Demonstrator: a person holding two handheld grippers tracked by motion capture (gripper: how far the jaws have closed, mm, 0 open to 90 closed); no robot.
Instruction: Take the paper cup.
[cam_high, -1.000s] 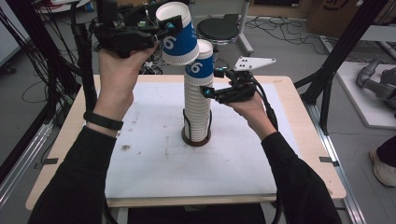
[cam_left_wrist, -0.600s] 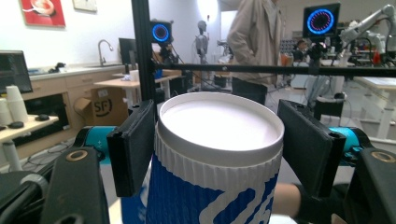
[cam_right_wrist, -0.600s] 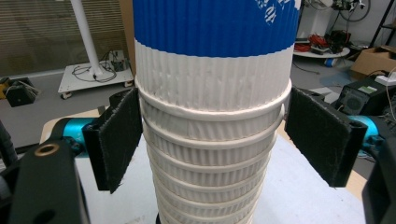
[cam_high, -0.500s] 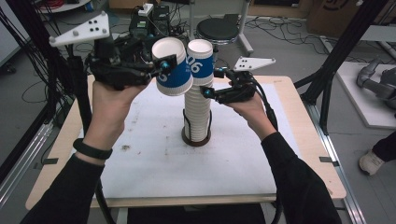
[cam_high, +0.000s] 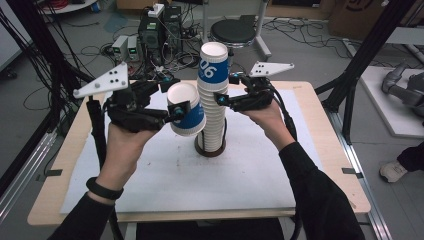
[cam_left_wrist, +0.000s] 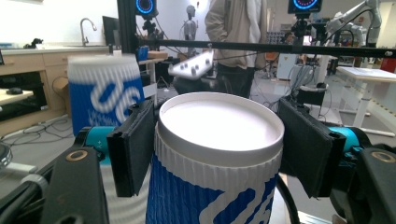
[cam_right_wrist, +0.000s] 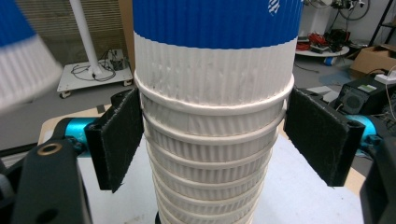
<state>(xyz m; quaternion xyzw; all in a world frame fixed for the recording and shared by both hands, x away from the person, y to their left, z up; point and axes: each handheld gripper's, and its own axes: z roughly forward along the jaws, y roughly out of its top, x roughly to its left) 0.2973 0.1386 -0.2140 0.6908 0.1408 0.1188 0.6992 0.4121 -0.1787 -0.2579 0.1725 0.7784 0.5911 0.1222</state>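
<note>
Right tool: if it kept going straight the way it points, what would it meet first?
Most likely the stack of cups: it already stands between the jaws of the right tool, the left pad near its rims. How deep it sits is unclear.

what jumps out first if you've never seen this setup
A tall stack of blue-and-white paper cups stands on a dark coaster in the middle of the table. The left gripper holds a single cup beside the stack, fingers pressed on its sides. The right gripper straddles the stack from the other side, its jaws just closing in, with one finger apart from the stack.
</note>
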